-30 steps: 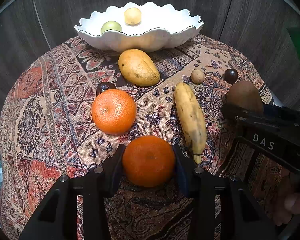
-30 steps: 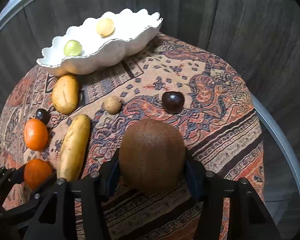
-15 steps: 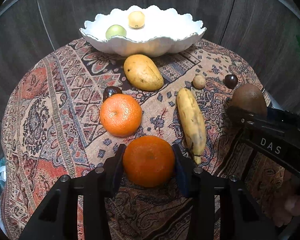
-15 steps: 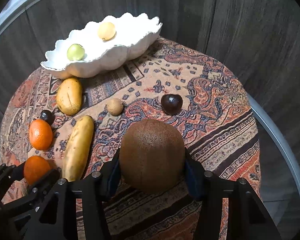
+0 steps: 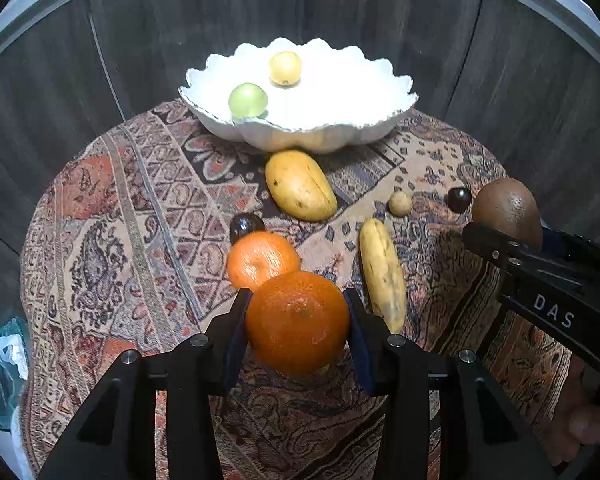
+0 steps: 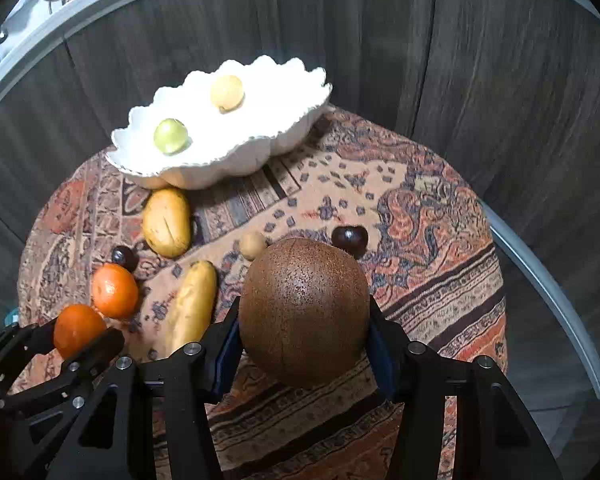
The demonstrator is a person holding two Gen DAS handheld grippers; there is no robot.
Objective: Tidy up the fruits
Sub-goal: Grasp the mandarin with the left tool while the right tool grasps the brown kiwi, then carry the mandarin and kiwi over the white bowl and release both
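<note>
My left gripper [image 5: 297, 324] is shut on an orange [image 5: 298, 322] and holds it above the patterned cloth [image 5: 140, 216]. My right gripper [image 6: 303, 316] is shut on a brown kiwi [image 6: 303, 308], lifted off the table; the kiwi also shows in the left wrist view [image 5: 507, 210]. A white scalloped bowl [image 5: 388, 120] at the far side holds a green fruit [image 5: 247, 100] and a yellow fruit [image 5: 285, 69]. On the cloth lie a second orange [image 5: 256, 258], a mango [image 5: 300, 190] and a banana [image 5: 382, 274].
A small tan round fruit [image 5: 400, 203] and two dark round fruits [image 5: 459, 199] [image 5: 245, 226] lie on the cloth. The round table stands against dark wood panels [image 5: 500, 80]. A teal bag [image 5: 4, 364] sits low at the left.
Both grippers have risen and tilted back with their fruits held; the table and bowl now look farther away and lower in both views.
</note>
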